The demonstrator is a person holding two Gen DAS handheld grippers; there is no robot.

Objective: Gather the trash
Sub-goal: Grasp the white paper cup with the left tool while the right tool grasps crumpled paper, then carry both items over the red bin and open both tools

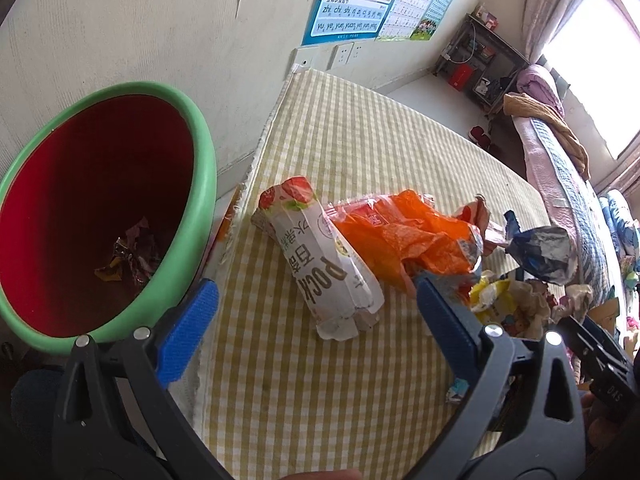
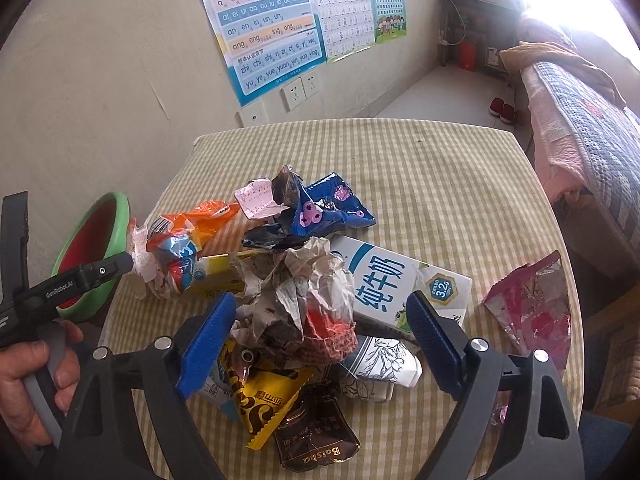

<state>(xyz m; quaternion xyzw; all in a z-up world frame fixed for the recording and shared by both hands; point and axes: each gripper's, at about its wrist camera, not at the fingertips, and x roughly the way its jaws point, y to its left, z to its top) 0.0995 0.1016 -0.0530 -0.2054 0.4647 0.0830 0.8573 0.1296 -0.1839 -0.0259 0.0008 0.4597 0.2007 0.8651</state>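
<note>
Lying on worktop: a heap of wrappers sits on the checked worktop (image 2: pixel 460 184), with a crumpled paper wad (image 2: pixel 304 292) on top, a milk carton (image 2: pixel 400 280) just behind it to the right and a yellow snack packet (image 2: pixel 264 396) in front.
Left-side trash: a white Pocky packet (image 1: pixel 320 256) lies with its long axis running away from the left gripper, an orange wrapper (image 1: pixel 404 236) touching its right side.
Bin: the red bin with a green rim (image 1: pixel 200 152) stands off the worktop's left edge, some scraps already at its bottom.
Right gripper (image 2: pixel 320 328): jaws apart, straddling the paper wad, pads not pressing it as far as I can see.
Left gripper (image 1: pixel 316 320): jaws wide apart, empty, the Pocky packet's near end between the pads.
Key relation: each gripper is nearest its own target; the bin is closer to the left one.
</note>
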